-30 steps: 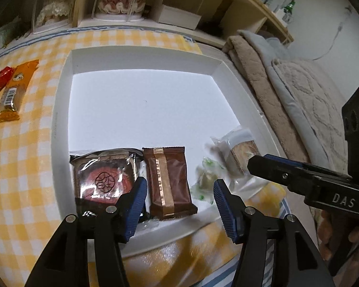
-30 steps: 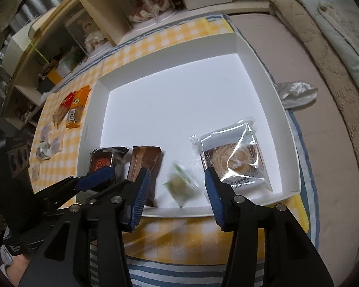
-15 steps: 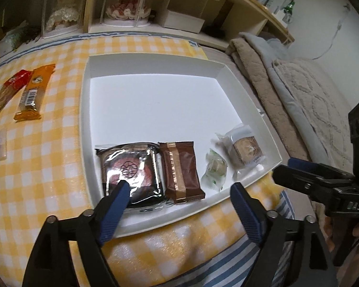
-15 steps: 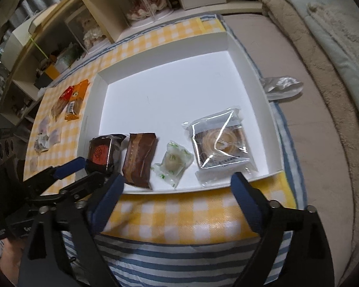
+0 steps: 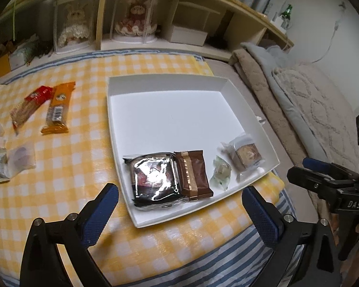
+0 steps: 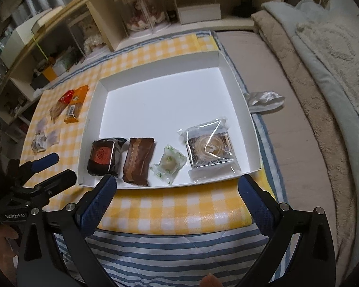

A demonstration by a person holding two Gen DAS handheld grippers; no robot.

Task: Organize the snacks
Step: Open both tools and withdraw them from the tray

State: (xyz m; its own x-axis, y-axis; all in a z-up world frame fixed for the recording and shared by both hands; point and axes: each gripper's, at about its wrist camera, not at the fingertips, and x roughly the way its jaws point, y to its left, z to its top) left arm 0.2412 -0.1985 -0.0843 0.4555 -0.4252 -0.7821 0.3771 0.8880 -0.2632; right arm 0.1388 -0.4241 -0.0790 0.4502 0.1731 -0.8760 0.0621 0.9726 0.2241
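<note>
- We see a shallow white card tray (image 5: 112,124) lying on a glossy yellow-check cloth (image 5: 67,191), with blue-striped fabric (image 6: 179,258) under the cloth's near edge.
- Four snacks lie in a row along the tray's near wall: a dark foil pack (image 5: 154,179) that glares silver, a matte brown bar (image 5: 193,174) with a gold stripe, a small crinkled green sweet (image 5: 220,173) and a clear square pastry pack (image 5: 247,155).
- Our left tongs (image 5: 179,217) are opening, jaws spread wide above the cloth with nothing between the blue ribbed pads.
- Our right tongs (image 6: 177,205) are opening too, wide and gripping nothing.
- The right view alone shows the foil pack's red round seal (image 6: 100,154) and a crumpled silver wrapper (image 6: 263,98) outside the tray.
- The left view shows more plainly the loose snacks left of the tray: an orange bar (image 5: 57,108), a red pack (image 5: 28,106) and pale wrapped pieces (image 5: 20,160).
</note>
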